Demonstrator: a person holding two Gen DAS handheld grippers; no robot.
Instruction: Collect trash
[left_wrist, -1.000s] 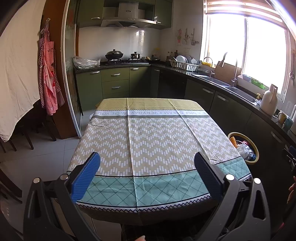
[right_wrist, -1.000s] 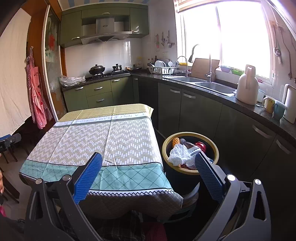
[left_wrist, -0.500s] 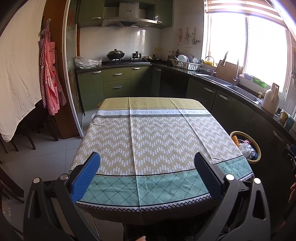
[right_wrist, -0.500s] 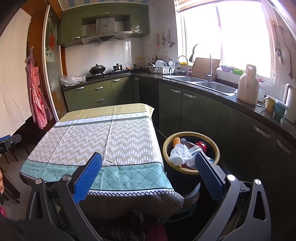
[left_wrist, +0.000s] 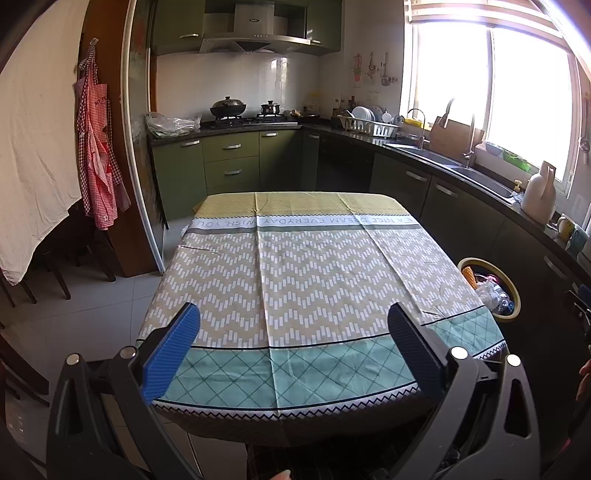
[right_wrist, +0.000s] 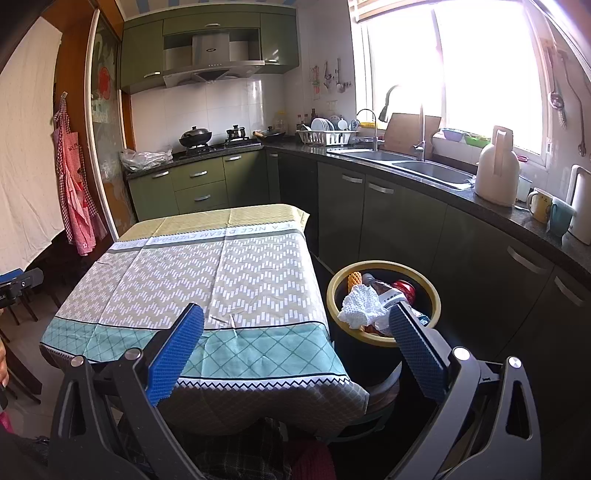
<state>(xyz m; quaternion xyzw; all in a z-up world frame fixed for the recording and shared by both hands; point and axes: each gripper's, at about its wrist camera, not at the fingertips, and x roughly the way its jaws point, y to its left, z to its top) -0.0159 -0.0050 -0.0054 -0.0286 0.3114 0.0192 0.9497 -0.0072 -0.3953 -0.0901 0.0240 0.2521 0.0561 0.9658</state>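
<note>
Both tools idle: left tool (left_wrist: 293, 325) has its jaws wide apart and empty, hovering over the near edge of the table (left_wrist: 314, 280); right tool (right_wrist: 295, 326) is likewise spread and empty, pointed between the table corner and the bin (right_wrist: 384, 295). The tablecloth top shows nothing on it in either view, no loose trash visible. The bin sits on the floor just beside the table's right edge, below the cabinets, and holds a white crumpled rag (right_wrist: 360, 306), a corn cob (right_wrist: 354, 278), something red and clear wrap. Judgement: collection looks finished or nearly so; what's left, if anything, is out of view. Can't see the floor under the table.
</note>
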